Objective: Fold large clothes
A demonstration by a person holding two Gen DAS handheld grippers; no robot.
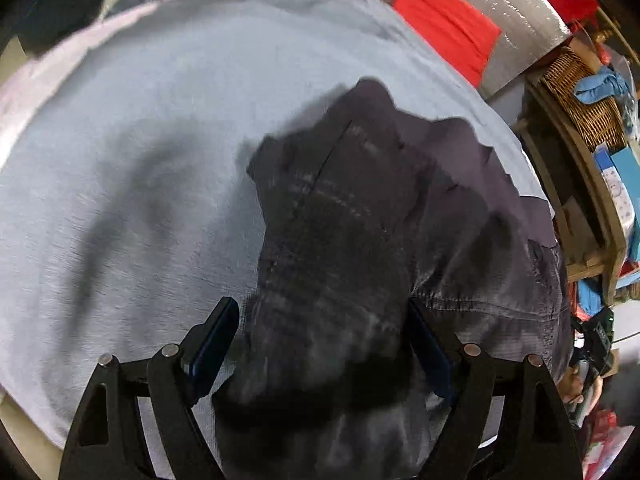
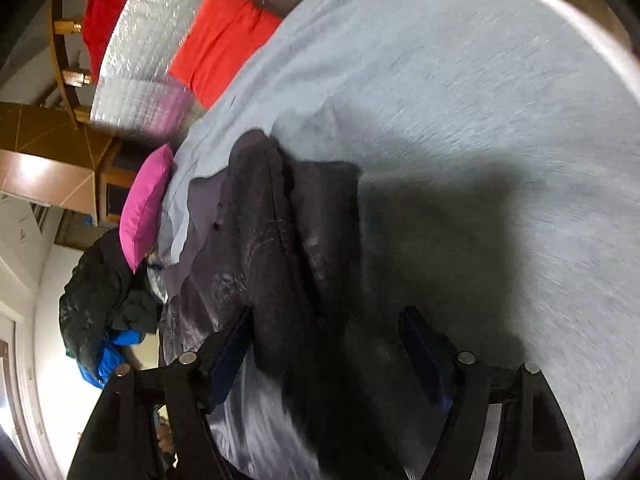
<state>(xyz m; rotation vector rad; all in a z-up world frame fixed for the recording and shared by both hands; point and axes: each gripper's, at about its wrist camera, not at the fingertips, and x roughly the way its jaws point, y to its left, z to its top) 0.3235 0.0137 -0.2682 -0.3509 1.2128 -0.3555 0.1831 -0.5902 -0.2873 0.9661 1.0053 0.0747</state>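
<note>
Presently, the dark garment lies bunched on the light grey bed sheet, filling the left wrist view from centre toward four o'clock. In the right wrist view the same garment runs from centre down to seven o'clock.

Left gripper: jaws apart, a thick fold of dark cloth lying between the blue pads. The pads do not appear to press on it, though blur limits certainty. Right gripper: jaws likewise apart, straddling the garment's near edge, with the cloth closer to the nine o'clock pad; no clamping is evident.

Surroundings: a pink cushion at nine o'clock in the right view, a red cushion at eleven o'clock, and a dark jacket at eight o'clock, off the sheet's edge.

Assessment: the garment reads as heaped, not yet flattened, so the fold is at an early stage. To do the step well, each gripper should seek a single seam or hem edge and not a wad of layers, close fully before lifting, and draw the two edges apart so that the cloth spreads flat. Grabbing the bunch risks trapping creases.
</note>
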